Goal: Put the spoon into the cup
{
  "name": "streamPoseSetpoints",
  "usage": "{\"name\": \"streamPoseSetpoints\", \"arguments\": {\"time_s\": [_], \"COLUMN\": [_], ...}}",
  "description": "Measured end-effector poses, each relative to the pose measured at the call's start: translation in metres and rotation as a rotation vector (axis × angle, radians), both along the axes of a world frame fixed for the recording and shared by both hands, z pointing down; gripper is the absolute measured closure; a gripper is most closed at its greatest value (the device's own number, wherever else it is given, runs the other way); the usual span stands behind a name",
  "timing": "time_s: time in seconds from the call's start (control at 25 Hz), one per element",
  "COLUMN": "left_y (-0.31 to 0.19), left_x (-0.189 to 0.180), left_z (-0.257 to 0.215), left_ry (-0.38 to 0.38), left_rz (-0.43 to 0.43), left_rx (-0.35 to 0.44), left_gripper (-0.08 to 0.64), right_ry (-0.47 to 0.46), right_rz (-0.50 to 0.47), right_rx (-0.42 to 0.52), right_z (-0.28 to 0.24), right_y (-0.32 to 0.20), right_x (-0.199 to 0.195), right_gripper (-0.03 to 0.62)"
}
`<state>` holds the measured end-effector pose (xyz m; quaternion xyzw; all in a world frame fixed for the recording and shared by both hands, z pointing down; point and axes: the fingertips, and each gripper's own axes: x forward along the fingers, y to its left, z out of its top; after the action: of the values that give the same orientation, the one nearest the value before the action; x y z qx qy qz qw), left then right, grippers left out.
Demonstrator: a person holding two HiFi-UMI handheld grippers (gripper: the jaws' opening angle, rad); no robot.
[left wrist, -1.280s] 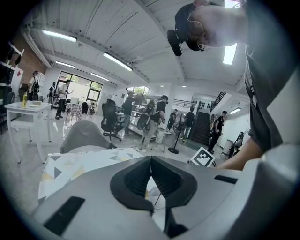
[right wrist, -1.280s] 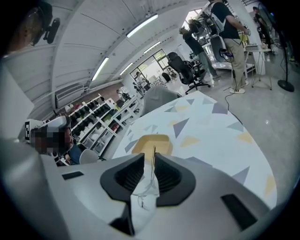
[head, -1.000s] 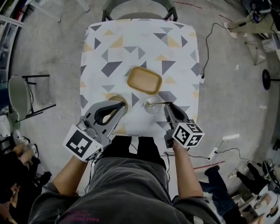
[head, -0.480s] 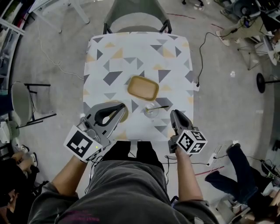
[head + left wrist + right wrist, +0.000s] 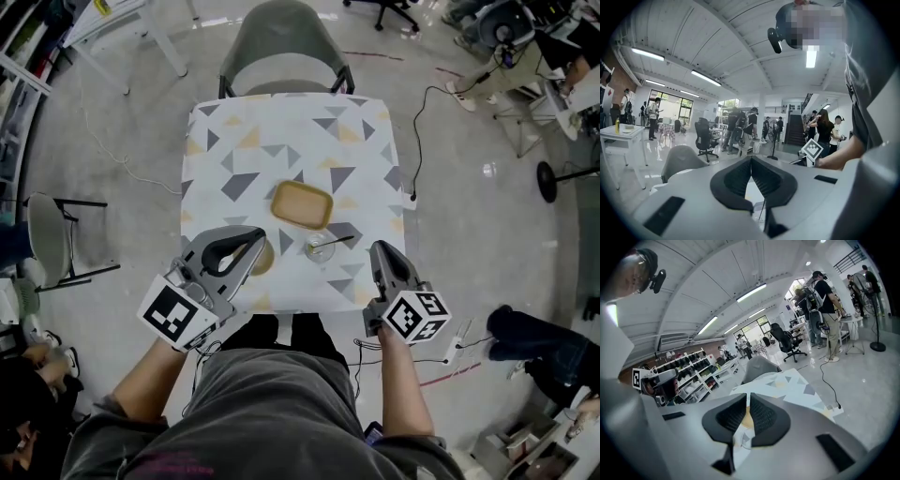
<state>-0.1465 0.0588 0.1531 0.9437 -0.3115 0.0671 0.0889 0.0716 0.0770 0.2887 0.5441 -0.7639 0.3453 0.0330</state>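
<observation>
A clear glass cup stands on the patterned table near its front edge. A dark spoon rests in the cup, its handle sticking out to the right. My right gripper hangs right of the cup, apart from the handle, shut and empty; its own view shows the jaws pressed together above the cup rim. My left gripper hovers left of the cup, over a round tan dish, also shut and empty. The spoon handle shows as a thin dark line below its jaws.
A tan rectangular tray lies just behind the cup. A grey chair stands at the table's far side, and another chair stands on the floor to the left. A black cable runs past the table's right edge.
My right gripper has drawn back from the spoon handle toward the table's front edge. The spoon stays in the cup. The head view has pulled back, and the left gripper has hardly moved.
</observation>
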Motion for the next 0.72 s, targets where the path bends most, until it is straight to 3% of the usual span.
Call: {"name": "streamPoseSetpoints", "arguments": {"time_s": [0.72], "left_y": [0.007], "left_x": [-0.008], "left_z": [-0.051], "left_ry": [0.038], "left_rz": [0.023], "left_rx": [0.103], "left_gripper": [0.543], "right_ry": [-0.027], "right_rz": [-0.021], "right_rx": [0.166], "right_z": [-0.085], "right_y": [0.005], "right_x": [-0.022], "right_gripper": [0.568]}}
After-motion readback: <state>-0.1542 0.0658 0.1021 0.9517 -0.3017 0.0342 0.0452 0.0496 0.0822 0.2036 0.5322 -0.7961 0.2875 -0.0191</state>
